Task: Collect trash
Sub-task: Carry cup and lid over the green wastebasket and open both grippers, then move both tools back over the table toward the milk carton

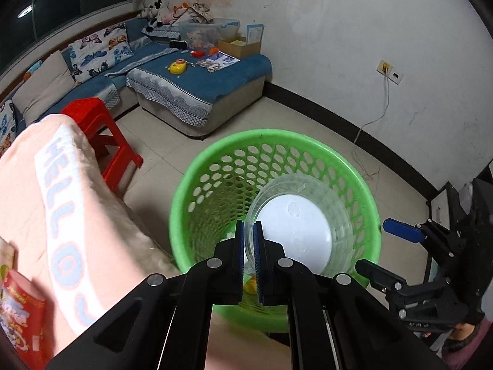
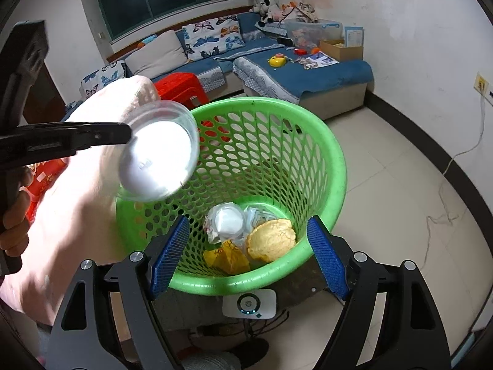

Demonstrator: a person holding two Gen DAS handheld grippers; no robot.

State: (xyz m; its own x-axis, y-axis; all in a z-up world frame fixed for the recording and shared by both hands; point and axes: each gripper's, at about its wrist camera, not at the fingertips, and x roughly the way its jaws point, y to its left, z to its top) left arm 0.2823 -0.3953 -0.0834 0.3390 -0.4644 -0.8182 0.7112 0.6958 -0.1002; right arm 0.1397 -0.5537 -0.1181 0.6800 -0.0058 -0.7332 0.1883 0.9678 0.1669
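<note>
A clear plastic cup (image 1: 295,225) with a white bottom hangs tilted over the green perforated basket (image 1: 215,151). My left gripper (image 1: 249,225) is shut on the cup's rim. In the right wrist view the same cup (image 2: 160,160) hovers above the left rim of the basket (image 2: 336,160), with the left gripper (image 2: 128,134) reaching in from the left. My right gripper (image 2: 248,225) stands open over the near rim, with nothing between its fingers; it also shows at the right as the right gripper (image 1: 371,246). In the basket lie a white-lidded cup (image 2: 228,219), a round yellow cake (image 2: 271,239) and a yellow wrapper (image 2: 228,257).
A pink "HELLO" towel (image 1: 61,200) covers a raised surface left of the basket, with a red packet (image 1: 18,308) on it. A red stool (image 1: 98,129) and a blue sofa (image 1: 200,83) stand behind. A white device (image 2: 249,303) lies on the floor below the basket.
</note>
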